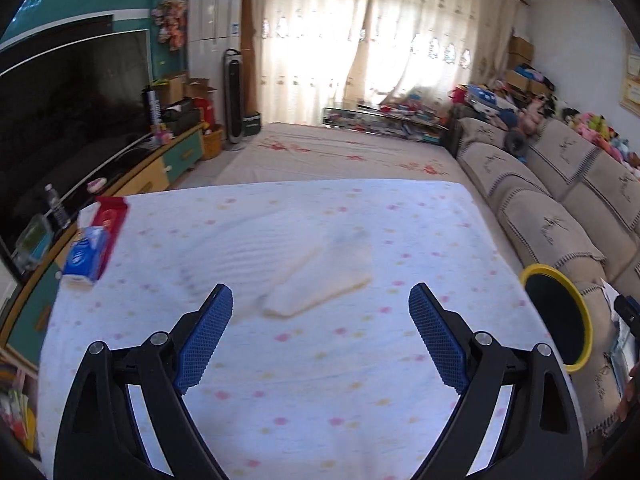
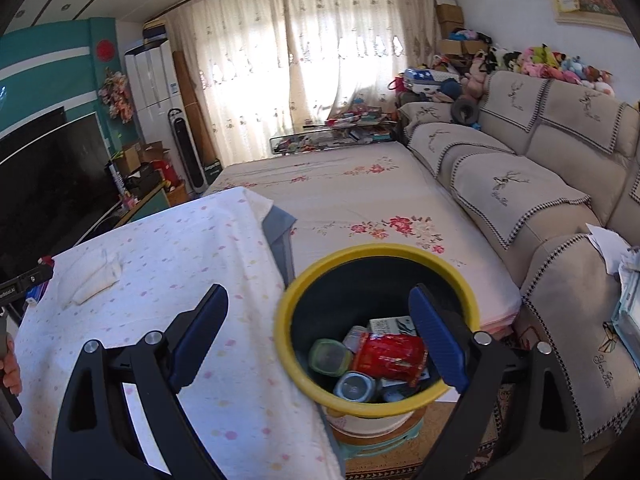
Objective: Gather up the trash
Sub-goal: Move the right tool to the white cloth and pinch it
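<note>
Beside a long beige sofa (image 2: pixel 520 184) stands the table (image 1: pixel 320 380) under a white cloth dotted pink and yellow, with a bed (image 2: pixel 360 200) in a flowered sheet beyond it. Just off the table's right edge sits the yellow-rimmed bin (image 2: pixel 460 280), dark inside, holding a red wrapper (image 2: pixel 390 354), a green-lidded tub (image 2: pixel 330 356), a round tin (image 2: pixel 354 388) and a small printed carton (image 2: pixel 390 325). On the cloth, near the middle, lies a flat pale folded tissue (image 1: pixel 320 280), blurred in the left wrist view. At the table's far left edge rest a blue tissue pack (image 1: pixel 86 254) and a red box (image 1: pixel 110 216) touching it. Left tongs (image 1: pixel 320 336) hang wide apart above the cloth with nothing between them, the folded tissue just ahead of their tips. Right tongs (image 2: pixel 318 336) are equally wide and empty, poised over the bin's near rim
</note>
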Demonstrator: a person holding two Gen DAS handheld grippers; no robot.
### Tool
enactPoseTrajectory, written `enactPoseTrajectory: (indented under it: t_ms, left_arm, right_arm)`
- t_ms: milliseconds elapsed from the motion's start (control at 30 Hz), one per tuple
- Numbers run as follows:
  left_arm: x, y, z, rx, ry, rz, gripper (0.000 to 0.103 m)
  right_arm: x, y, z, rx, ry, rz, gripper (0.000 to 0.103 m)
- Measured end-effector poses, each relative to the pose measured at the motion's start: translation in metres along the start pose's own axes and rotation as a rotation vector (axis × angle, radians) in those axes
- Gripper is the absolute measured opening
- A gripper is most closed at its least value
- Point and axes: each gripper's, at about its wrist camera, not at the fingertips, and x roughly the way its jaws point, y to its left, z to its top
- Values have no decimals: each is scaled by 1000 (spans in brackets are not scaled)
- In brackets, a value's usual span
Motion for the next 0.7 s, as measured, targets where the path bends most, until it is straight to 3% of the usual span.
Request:
enactPoseTrajectory:
  t_ms: [167,300,533,700]
  left_arm:
    - [-4,86,-19,-64,-30,122,89]
    - [-2,125,-33,-126,-23,125,89]
    - [-2,123,-47,-171,-12,59,89]
    - [-10,109,-46,-139,-37,105,89]
  right_arm:
    - [19,74,3,-105,50,108,87]
    - [41,136,1,-172,119,210,87]
    - [86,240,-4,-299,217,367,87]
    - [126,278,-4,-378,246,338,87]
